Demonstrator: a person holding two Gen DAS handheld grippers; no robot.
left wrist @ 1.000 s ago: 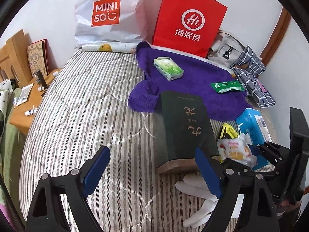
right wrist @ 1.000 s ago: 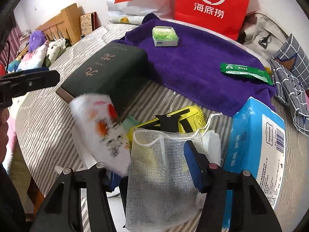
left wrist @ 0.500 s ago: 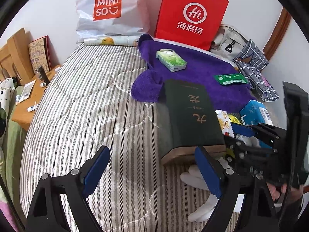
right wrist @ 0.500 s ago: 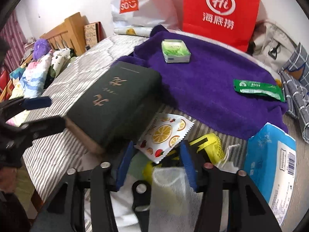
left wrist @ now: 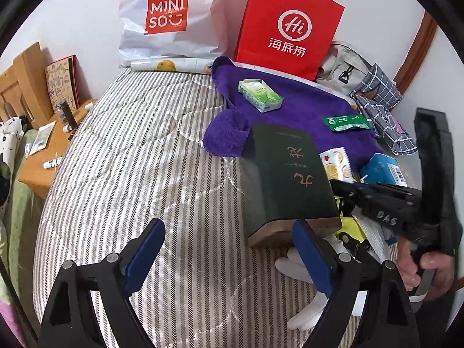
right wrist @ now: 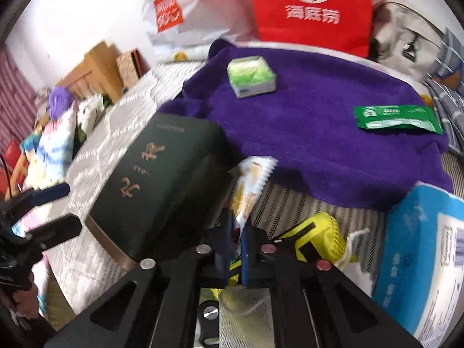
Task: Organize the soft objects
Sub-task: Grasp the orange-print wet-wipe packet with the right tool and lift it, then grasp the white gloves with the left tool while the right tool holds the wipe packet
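Striped bed (left wrist: 121, 174) against a white wall, nightstand (left wrist: 55, 148) left, book (left wrist: 287, 174) mid-bed, purple towel (right wrist: 319, 121) behind. Left gripper (left wrist: 229, 258) gapes empty. Right gripper (right wrist: 236, 249), half open a second ago, now pinches the fruit-print sachet (right wrist: 249, 188) beside the book.

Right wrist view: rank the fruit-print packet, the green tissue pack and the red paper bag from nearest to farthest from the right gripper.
1. Fruit-print packet: pinched in the right gripper.
2. Green tissue pack: beyond, on the purple towel.
3. Red paper bag: at the back, against the wall.
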